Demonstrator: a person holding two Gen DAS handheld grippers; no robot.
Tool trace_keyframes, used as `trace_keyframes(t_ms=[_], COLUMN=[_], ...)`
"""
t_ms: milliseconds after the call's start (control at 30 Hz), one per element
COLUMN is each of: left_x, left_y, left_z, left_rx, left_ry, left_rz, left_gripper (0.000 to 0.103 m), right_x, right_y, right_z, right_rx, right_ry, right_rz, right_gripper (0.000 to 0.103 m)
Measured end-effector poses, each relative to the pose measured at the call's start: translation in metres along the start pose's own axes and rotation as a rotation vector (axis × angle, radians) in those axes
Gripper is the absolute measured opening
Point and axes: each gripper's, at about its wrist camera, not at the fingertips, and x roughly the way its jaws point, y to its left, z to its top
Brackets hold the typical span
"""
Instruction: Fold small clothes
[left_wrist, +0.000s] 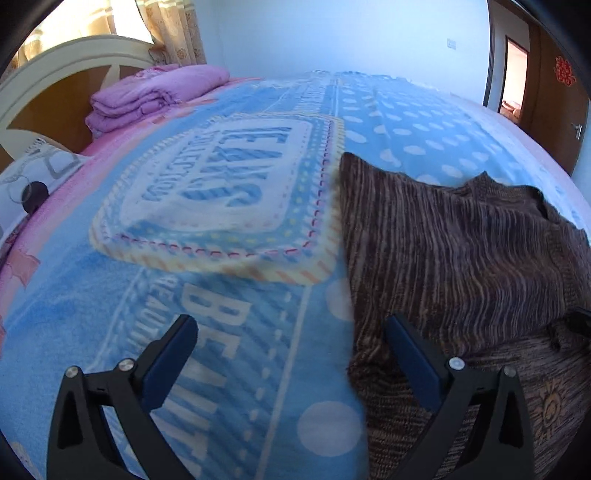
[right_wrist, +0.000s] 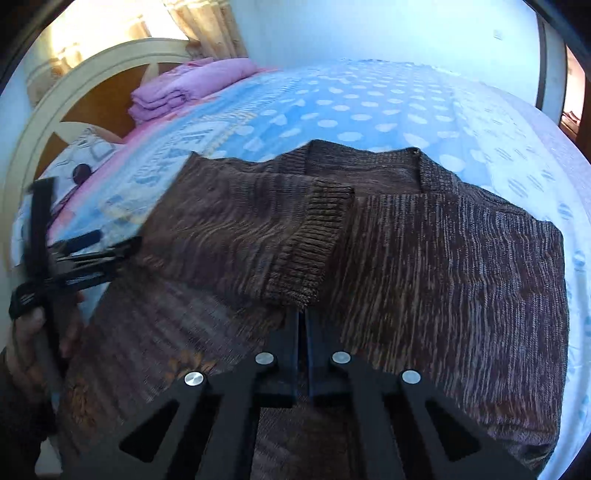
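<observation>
A bed covered by a blue blanket with white polka dots and large pale lettering fills both views, running from the lower edge of each frame up to a white wall. On it lies the brown knit cardigan, streaked in darker and lighter brown lines; in the right wrist view it takes up the centre and lower half of the frame, and in the left wrist view it sits at the right side. Its neckline points toward the top of the frame and its hem end runs off the bottom, so its long axis goes up and down the picture. One sleeve is folded across the chest from the left, its ribbed cuff lying near the middle of the body. The garment's left edge is a straight line against the blanket in the left wrist view, with broad bare blanket beyond it; bare dotted blanket also lies above the collar and to the right. A folded pink quilt rests at upper left by the cream headboard. The left gripper has its jaws spread wide, one finger over the blanket and the other over the cardigan's edge, nothing between them. The right gripper has its jaws pressed together just below the cuff; whether knit is pinched at the tips cannot be told.
</observation>
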Motion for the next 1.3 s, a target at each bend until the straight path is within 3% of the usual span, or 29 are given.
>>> trace_keyframes(t_ms=[67,133,167,200,233,300,433,567,633,667,733,833,967,1000,1033,1133,1233,1300], left_x=[0.001,0.000,0.001,0.001,0.000,-0.003,-0.013,0.001,0.000,-0.001,-0.001,-0.001,-0.001,-0.001,-0.001,0.000,0.002,0.002], left_y=[0.005,0.006,0.005,0.006,0.006,0.008,0.018,0.012,0.007,0.006,0.008,0.010,0.010,0.010,0.010,0.009,0.008,0.007], left_z=[-0.001,-0.002,-0.002,-0.003,-0.003,-0.003,-0.006,-0.003,-0.004,-0.004,-0.005,-0.006,-0.005,-0.005,-0.005,-0.005,-0.005,-0.005], left_rx=[-0.033,-0.039,-0.039,-0.040,-0.042,-0.052,-0.110,-0.075,-0.052,-0.048,-0.052,-0.059,-0.054,-0.053,-0.054,-0.055,-0.047,-0.042], left_ry=[0.003,-0.002,-0.003,-0.003,-0.005,-0.021,-0.071,-0.002,-0.004,-0.010,-0.010,-0.008,-0.012,-0.013,-0.013,-0.007,-0.004,-0.004], left_rz=[-0.024,-0.030,-0.030,-0.031,-0.032,-0.039,-0.034,-0.023,0.001,0.008,0.005,-0.003,0.007,0.009,0.009,0.006,0.014,0.019], left_gripper=[0.103,0.103,0.103,0.103,0.103,0.103,0.103,0.103,0.103,0.103,0.103,0.103,0.103,0.103,0.103,0.103,0.103,0.103], right_x=[-0.008,-0.011,-0.010,-0.005,-0.002,0.010,-0.001,-0.005,-0.002,-0.005,-0.015,-0.017,0.019,0.026,0.029,0.017,-0.014,-0.011], right_y=[0.001,0.000,-0.001,0.001,0.003,0.007,0.011,0.011,0.005,0.001,-0.008,-0.019,-0.059,-0.065,-0.066,-0.050,-0.010,-0.003], right_z=[0.000,0.007,0.010,0.013,0.014,0.013,0.002,-0.008,-0.009,-0.007,0.002,0.024,0.044,0.046,0.047,0.050,0.040,0.033], right_rx=[-0.006,0.012,0.024,0.028,0.015,-0.014,-0.034,-0.095,-0.112,-0.089,-0.007,0.071,0.335,0.374,0.378,0.277,0.037,0.000], right_ry=[-0.027,-0.059,-0.064,-0.061,-0.051,-0.016,0.000,0.028,0.022,0.009,-0.035,-0.069,0.033,0.040,0.039,-0.026,-0.166,-0.158], right_rz=[0.020,0.034,0.042,0.050,0.032,-0.041,-0.009,-0.053,-0.102,-0.116,-0.042,-0.009,0.153,0.190,0.198,0.133,0.025,-0.065], right_gripper=[0.009,0.056,0.057,0.057,0.044,0.005,0.001,0.003,0.032,0.036,0.036,0.036,0.035,0.028,0.005,0.005,0.005,0.008])
